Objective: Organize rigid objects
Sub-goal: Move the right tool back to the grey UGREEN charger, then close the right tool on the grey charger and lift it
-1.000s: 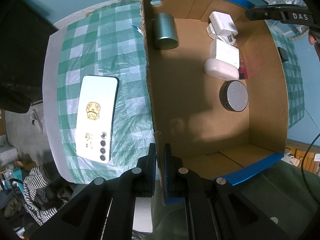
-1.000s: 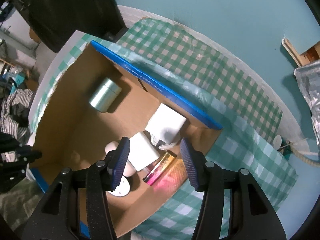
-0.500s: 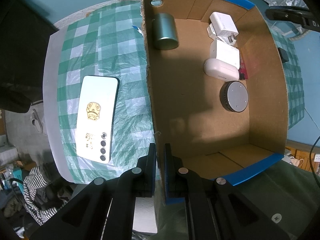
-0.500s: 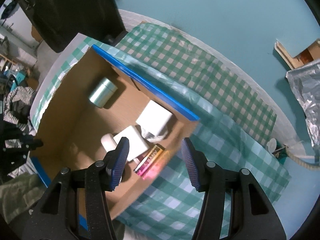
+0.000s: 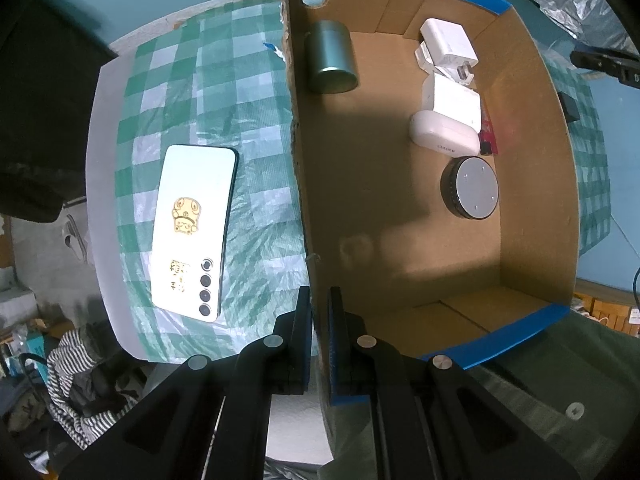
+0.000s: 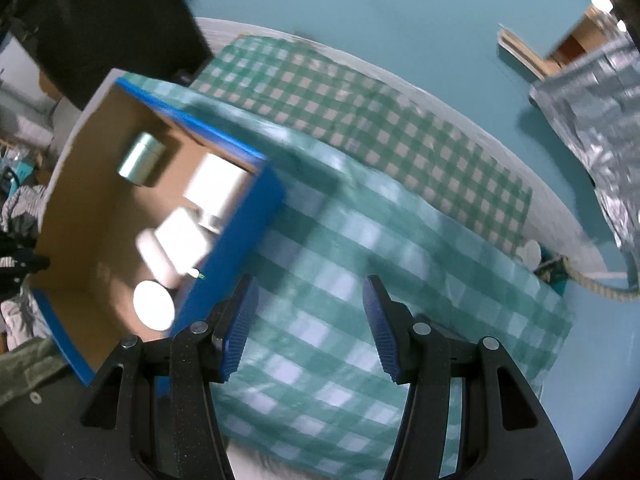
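A cardboard box (image 5: 304,184) with blue outer walls stands on the green checked cloth. Inside it lie a green metal tin (image 5: 330,58), a white charger (image 5: 448,46), a white square adapter (image 5: 454,100), a white earbud case (image 5: 442,134), a round black and grey disc (image 5: 472,188) and a red item (image 5: 488,140) by the wall. My left gripper (image 5: 319,308) is shut on the box's left wall near its front corner. A white phone (image 5: 192,224) lies face down on the cloth left of the box. My right gripper (image 6: 308,312) is open and empty above the cloth, right of the box (image 6: 224,248).
A small black object (image 5: 568,106) lies on the cloth right of the box. Crinkled foil (image 6: 596,112) sits at the far right. The table edge (image 5: 100,208) runs left of the phone, with striped clothing (image 5: 76,364) below it. A rope (image 6: 596,288) lies past the cloth's right edge.
My right gripper has moved out of the box to the right, over the cloth; its view is blurred by motion. The left gripper has kept its hold on the box wall.
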Demonstrator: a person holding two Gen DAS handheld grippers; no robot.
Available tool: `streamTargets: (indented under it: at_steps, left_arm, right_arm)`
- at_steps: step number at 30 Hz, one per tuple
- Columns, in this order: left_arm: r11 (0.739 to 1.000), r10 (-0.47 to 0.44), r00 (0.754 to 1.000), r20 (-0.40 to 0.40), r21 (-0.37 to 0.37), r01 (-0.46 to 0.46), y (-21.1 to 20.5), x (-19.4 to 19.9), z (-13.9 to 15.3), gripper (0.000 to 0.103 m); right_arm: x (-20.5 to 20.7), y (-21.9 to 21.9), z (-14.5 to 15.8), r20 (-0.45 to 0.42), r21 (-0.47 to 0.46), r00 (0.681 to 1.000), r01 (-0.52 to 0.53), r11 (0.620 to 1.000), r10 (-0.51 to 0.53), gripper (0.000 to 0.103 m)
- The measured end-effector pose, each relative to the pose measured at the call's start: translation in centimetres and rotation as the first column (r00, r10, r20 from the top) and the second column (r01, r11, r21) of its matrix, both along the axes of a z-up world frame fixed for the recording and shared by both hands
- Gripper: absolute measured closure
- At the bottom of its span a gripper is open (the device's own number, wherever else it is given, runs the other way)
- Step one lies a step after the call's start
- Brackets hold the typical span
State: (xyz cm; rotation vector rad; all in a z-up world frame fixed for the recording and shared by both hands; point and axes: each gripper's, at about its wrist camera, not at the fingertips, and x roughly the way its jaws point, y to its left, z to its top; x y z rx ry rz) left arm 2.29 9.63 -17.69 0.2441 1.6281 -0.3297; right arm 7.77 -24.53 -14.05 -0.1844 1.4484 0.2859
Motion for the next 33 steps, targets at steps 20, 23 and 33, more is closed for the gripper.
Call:
streamTargets:
  at_steps: [20,23,33]
  left_arm:
    - [0.999,0.000,1.000,0.018,0.044,-0.001,-0.7,-0.2,-0.2,0.098]
    - [0.999,0.007,1.000,0.023,0.048,-0.008,-0.7,-0.1,0.0,0.098]
    - [0.999,0.022,0.999,0.029,0.046,-0.023,-0.7,-0.1,0.1,0.098]
  right_arm:
    - [0.2,-13.1,-8.1,-0.098,0.058,0.972,0.220,0.974,-0.214,0.043]
    - [0.1,-13.7,-9.4,-0.132,0.080,0.964,0.242,0.967,-0.230,0.043]
    - [-1.5,-13.6,-10.3,-0.189,0.066,0.957,0.236,0.970,-0.220,0.042]
